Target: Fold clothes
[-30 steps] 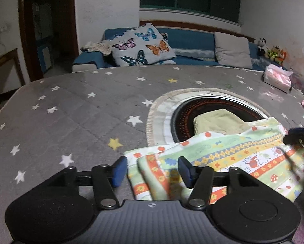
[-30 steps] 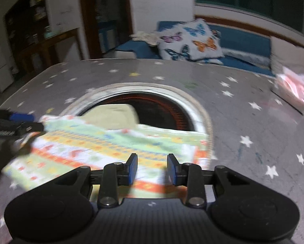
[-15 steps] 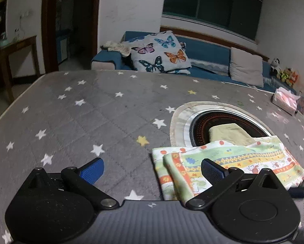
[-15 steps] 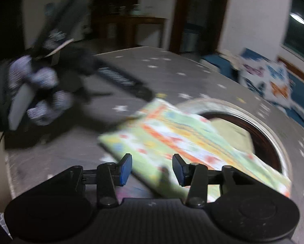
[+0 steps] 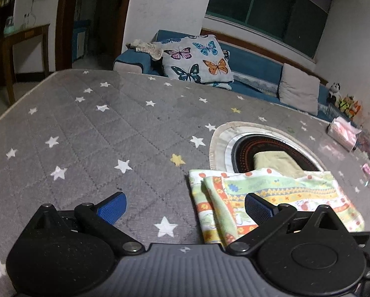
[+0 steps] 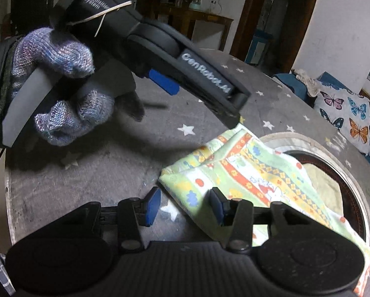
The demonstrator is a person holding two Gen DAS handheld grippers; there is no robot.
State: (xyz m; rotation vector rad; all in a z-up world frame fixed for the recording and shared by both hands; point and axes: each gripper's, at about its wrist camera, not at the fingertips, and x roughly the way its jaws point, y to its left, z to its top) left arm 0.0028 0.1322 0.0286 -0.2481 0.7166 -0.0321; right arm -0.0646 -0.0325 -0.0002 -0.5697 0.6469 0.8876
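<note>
**Folded cloth lies free, both claws let go**

The grey star-printed quilted surface carries everything; a round opening with a pale fringed rim sits toward its right side. The folded green, orange and yellow patterned cloth lies near the surface's near edge, its far part overlapping that opening. A fold looks just finished; the next move likely calls for another grip on a cloth edge, or setting the piece aside.

The left claw stands wide apart and empty, just beside the cloth's left end. The right claw is released, its jaws straddling the cloth's corner without pressing it. A gloved hand holds the left tool above the cloth. A pink tissue pack rests at the far right edge, well apart.
</note>
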